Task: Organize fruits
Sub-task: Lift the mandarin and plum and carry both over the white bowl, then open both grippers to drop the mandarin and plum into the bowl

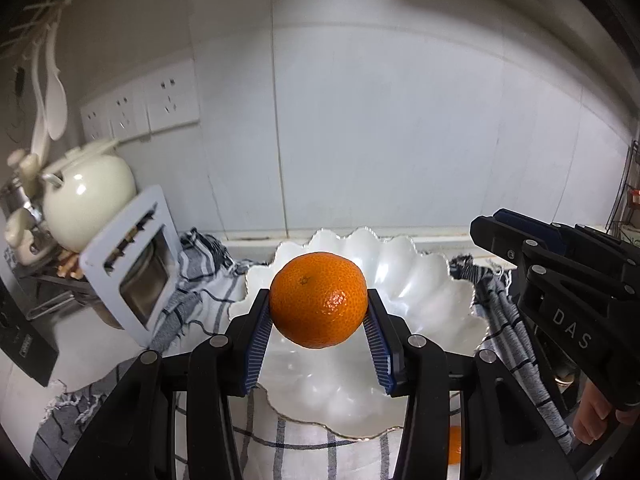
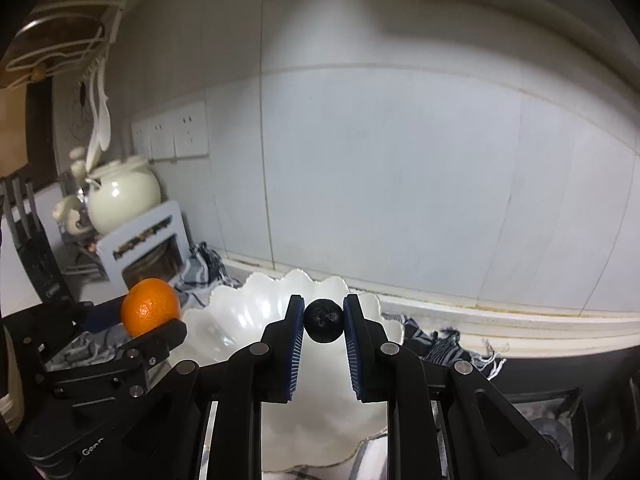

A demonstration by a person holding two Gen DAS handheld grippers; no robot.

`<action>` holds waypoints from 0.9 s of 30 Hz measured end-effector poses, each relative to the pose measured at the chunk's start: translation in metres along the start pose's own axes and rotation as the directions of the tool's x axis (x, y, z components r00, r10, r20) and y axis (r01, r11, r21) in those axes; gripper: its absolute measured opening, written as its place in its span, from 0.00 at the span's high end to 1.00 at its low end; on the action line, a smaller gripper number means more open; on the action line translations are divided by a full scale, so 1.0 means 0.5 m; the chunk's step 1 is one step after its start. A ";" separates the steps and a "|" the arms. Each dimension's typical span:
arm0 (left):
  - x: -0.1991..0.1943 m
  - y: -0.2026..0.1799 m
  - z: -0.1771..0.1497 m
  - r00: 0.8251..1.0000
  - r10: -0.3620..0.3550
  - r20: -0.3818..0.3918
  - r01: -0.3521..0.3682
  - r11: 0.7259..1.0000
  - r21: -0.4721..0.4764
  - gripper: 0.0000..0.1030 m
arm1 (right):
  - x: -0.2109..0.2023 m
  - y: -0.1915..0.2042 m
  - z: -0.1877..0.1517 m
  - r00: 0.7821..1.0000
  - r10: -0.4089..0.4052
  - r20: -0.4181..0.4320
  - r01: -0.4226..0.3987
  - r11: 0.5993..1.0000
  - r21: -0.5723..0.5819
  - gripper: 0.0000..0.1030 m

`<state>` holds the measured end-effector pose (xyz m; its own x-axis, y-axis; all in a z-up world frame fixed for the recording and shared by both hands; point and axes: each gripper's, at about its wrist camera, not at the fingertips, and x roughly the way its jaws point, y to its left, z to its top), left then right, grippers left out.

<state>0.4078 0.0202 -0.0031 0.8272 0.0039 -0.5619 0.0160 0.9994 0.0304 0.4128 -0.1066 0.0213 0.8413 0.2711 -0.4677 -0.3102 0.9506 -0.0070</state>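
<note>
My left gripper [image 1: 319, 312] is clamped across the widest part of one mandarin [image 1: 318, 300], firm but bruisable, so I grip lightly, holding it above the near-left rim of the single scalloped white bowl [image 1: 420, 280]. My right gripper [image 2: 323, 322] pinches one small dark round fruit [image 2: 323, 321], light and probably soft, over the bowl's far edge; a second orange fruit [image 1: 454, 450] peeks out on the checked cloth [image 1: 304, 456] near the bench's front.

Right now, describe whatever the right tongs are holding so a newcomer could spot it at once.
Start at the white scalloped glass bowl on the checked cloth by the tiled wall. Above its far rim, the right tongs pinch a small, dark, wrinkled round fruit between blue ribbed pads. It is far smaller and near black, unlike the bright orange mandarin in the left tongs.
</note>
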 end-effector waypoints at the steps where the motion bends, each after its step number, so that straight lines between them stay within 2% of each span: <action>1: 0.012 0.003 0.000 1.000 -0.004 -0.013 0.004 1.000 -0.002 0.56 | 0.009 -0.001 -0.002 1.000 -0.002 -0.010 0.002 1.000 0.000 0.80; 6: 0.072 0.010 -0.006 0.996 -0.007 -0.092 0.007 1.000 0.000 0.56 | 0.060 -0.003 -0.017 0.997 -0.003 -0.078 0.004 1.000 0.004 0.79; 18: 0.150 0.014 -0.011 0.979 -0.026 -0.203 0.025 1.000 -0.009 0.55 | 0.136 -0.015 -0.034 0.981 0.001 -0.192 0.004 1.000 0.023 0.79; 20: 0.150 0.015 -0.012 0.981 -0.020 -0.194 0.018 1.000 -0.010 0.43 | 0.139 -0.019 -0.036 0.980 -0.001 -0.200 0.007 1.000 0.029 0.72; 21: 0.147 0.017 -0.011 0.984 -0.022 -0.175 0.021 1.000 -0.009 0.41 | 0.141 -0.021 -0.038 0.978 -0.006 -0.207 0.013 0.999 0.035 0.63; 22: 0.143 0.017 -0.010 0.986 -0.018 -0.166 0.017 1.000 -0.008 0.39 | 0.142 -0.024 -0.039 0.977 -0.008 -0.211 0.017 0.999 0.040 0.59; 27: 0.112 0.023 -0.001 0.990 -0.002 -0.143 0.000 1.000 -0.014 0.33 | 0.128 -0.035 -0.046 0.977 -0.020 -0.211 0.032 0.998 0.053 0.59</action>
<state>0.4539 0.0319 -0.0347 0.7383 0.0064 -0.6744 0.0086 0.9998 0.0190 0.4618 -0.1093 -0.0288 0.7350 0.2142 -0.6434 -0.2595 0.9654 0.0249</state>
